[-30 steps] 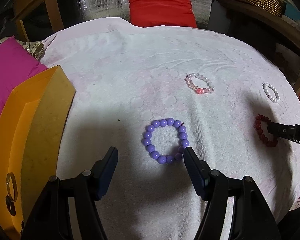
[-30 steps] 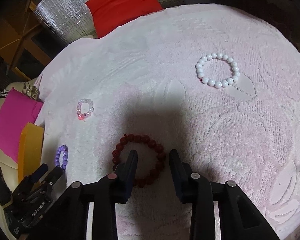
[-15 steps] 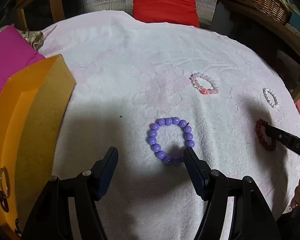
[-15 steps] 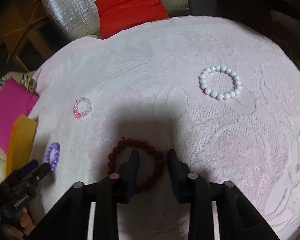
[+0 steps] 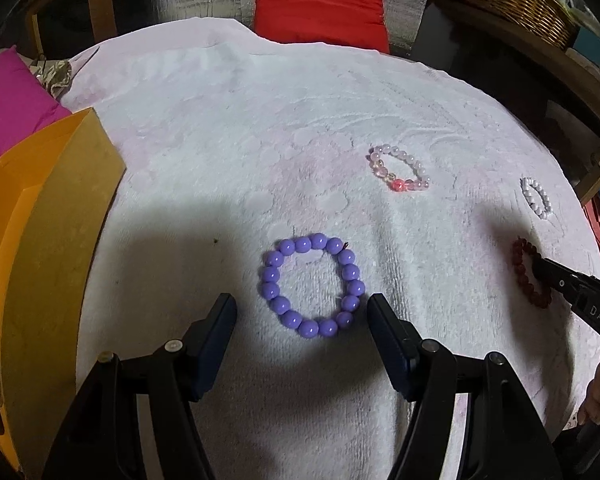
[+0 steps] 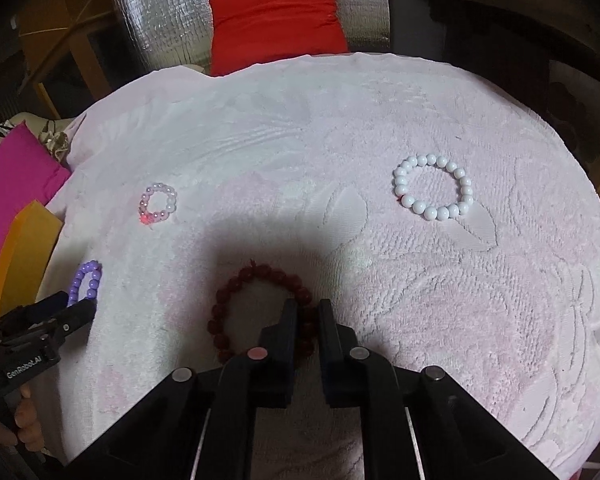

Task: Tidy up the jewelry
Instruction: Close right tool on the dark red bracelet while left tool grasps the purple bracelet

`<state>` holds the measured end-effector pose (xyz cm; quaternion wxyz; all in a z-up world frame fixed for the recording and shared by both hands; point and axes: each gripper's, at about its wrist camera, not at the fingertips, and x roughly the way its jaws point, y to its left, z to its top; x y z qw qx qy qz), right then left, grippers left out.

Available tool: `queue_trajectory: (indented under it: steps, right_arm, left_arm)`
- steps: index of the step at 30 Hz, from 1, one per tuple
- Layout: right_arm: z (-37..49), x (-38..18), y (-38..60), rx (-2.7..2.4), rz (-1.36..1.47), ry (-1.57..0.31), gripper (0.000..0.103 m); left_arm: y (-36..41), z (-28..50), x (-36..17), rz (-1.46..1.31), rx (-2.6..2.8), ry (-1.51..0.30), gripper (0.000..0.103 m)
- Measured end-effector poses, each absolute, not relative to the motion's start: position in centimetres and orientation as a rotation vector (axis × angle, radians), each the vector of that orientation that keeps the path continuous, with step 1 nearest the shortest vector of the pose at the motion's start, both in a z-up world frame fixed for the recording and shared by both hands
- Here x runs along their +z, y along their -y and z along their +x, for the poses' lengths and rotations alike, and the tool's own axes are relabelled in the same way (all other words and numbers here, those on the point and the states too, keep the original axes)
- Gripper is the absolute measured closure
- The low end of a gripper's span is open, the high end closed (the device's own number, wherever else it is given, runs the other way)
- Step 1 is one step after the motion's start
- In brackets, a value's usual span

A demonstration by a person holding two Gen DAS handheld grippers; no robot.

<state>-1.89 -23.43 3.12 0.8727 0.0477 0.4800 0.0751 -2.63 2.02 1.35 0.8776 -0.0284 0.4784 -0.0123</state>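
Note:
A purple bead bracelet (image 5: 274,276) lies flat on the pale pink towel (image 5: 260,140). My left gripper (image 5: 302,308) is open, and the bracelet's near edge sits between its fingertips without touching the pads. In the right wrist view, a dark red bead bracelet (image 6: 260,270) lies on the towel. My right gripper (image 6: 308,308) is closing its jaws on the bracelet's right side, with beads pinched between the pads. The left wrist view also shows the dark red bracelet (image 5: 520,264) at the far right.
A pink-and-clear bracelet (image 5: 398,184) and a white bead bracelet (image 6: 432,212) lie farther out on the towel. An open orange box (image 5: 40,220) stands at the towel's left edge beside a magenta cloth (image 5: 8,100). A red cushion (image 5: 320,0) lies beyond the far edge.
The right gripper's jaws have narrowed from a wide gap to a pinch on the dark red bracelet's right side. The left gripper stays open, and the purple bracelet now sits centred between its fingers.

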Motion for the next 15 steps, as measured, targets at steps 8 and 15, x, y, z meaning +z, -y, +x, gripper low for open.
queue_trajectory:
  steps: [8, 15]
  right_arm:
    - [-1.5, 3.5, 24.5, 0.179, 0.182, -1.010, 0.093]
    - [-1.4, 4.0, 25.8, 0.206, 0.261, -0.993, 0.093]
  left_arm:
    - [-1.6, -1.8, 1.4, -0.042, -0.040, -0.958, 0.075]
    - [-2.0, -2.2, 2.0, -0.071, -0.061, -0.934, 0.094]
